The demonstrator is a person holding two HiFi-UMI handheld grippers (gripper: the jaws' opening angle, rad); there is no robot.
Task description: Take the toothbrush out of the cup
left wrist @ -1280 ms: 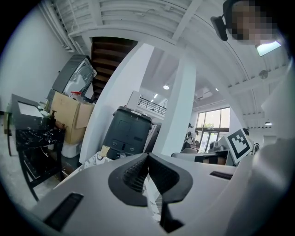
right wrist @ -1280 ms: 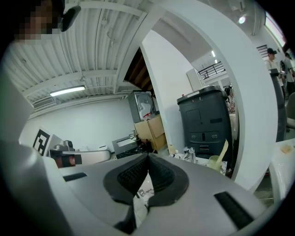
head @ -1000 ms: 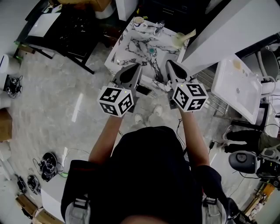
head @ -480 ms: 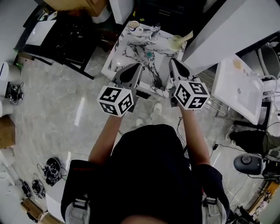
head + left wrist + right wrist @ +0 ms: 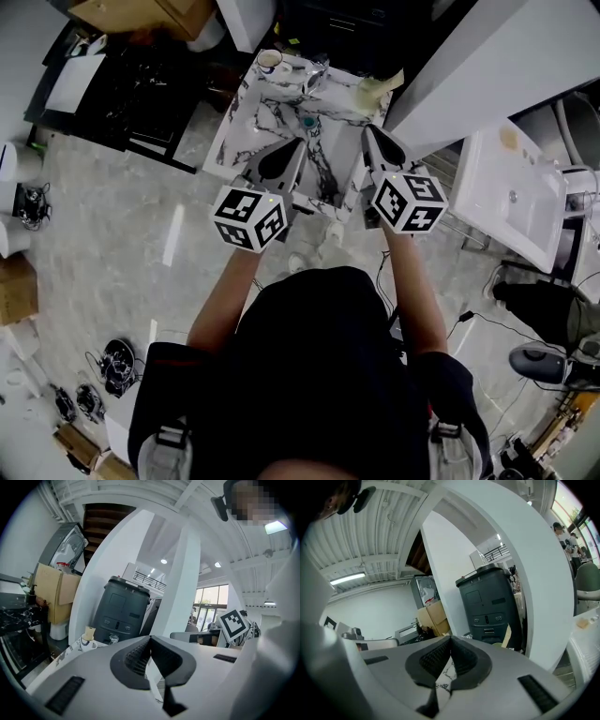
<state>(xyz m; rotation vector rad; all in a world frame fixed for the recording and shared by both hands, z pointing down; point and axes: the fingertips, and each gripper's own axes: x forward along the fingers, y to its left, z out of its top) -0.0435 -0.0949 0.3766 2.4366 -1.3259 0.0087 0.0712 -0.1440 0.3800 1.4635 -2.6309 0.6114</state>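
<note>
Both grippers are clenched shut with nothing between the pads. I've got the left gripper (image 5: 298,143) and right gripper (image 5: 367,133) side by side, pointing nearly level over the near edge of the marble-topped table (image 5: 272,108). I read this as an approach posture, shut because there's nothing in reach yet. The target is the greenish cup (image 5: 374,89) at the table's far right corner, with a pale stick leaning out to the right, which I take to be the toothbrush (image 5: 392,78). It sits well ahead of the right gripper, so that's the natural hand for it. A white mug (image 5: 269,62) stands at the far left corner, not my concern. The right jaws need opening before I reach.
</note>
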